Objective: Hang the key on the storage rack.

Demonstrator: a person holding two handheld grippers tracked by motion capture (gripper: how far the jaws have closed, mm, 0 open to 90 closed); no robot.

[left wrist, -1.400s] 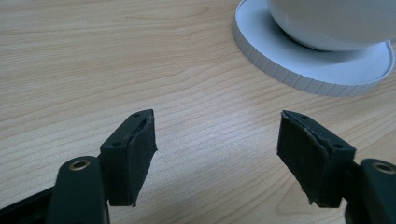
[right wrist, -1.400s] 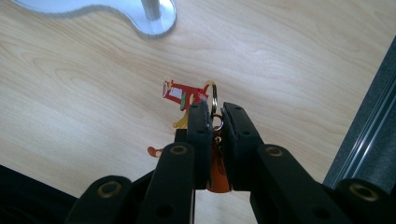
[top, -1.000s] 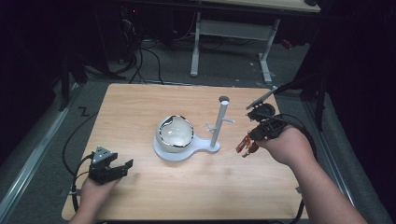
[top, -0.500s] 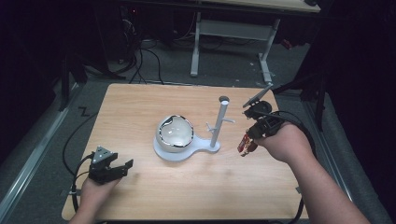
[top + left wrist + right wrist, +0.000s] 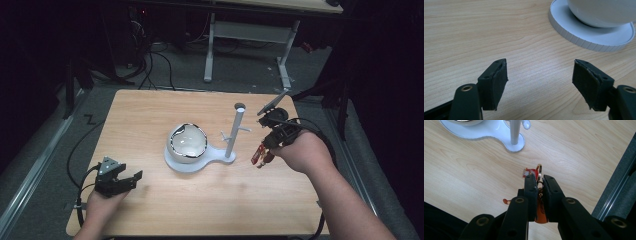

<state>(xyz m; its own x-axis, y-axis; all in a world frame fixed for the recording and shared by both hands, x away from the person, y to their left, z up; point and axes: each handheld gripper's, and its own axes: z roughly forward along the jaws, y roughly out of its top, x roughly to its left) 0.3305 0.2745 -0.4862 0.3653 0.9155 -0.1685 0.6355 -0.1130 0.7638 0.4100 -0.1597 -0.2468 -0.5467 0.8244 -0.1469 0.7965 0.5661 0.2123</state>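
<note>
A red and orange key ring with a gold loop was held off the desk by the right gripper, whose jaws were clamped on it so that its charms hung down below the hand. It was kept just to the right of the white stand, near the upright post, probably so that the loop could be hooked onto one of the small pegs on that post. In the right gripper view the loop was seen poking up between the closed jaws, with the foot of the post well ahead of it.

The left gripper was held low at the near left corner of the desk, well apart from the stand, its jaws standing wide apart with nothing between them; it seemed to be parked out of the way. A shiny bowl was seated on the round part of the stand's base, whose ribbed rim was seen in the left gripper view.

Counted: one key ring, one stand with one post, one bowl, two grippers, and at least two pegs on the post.
</note>
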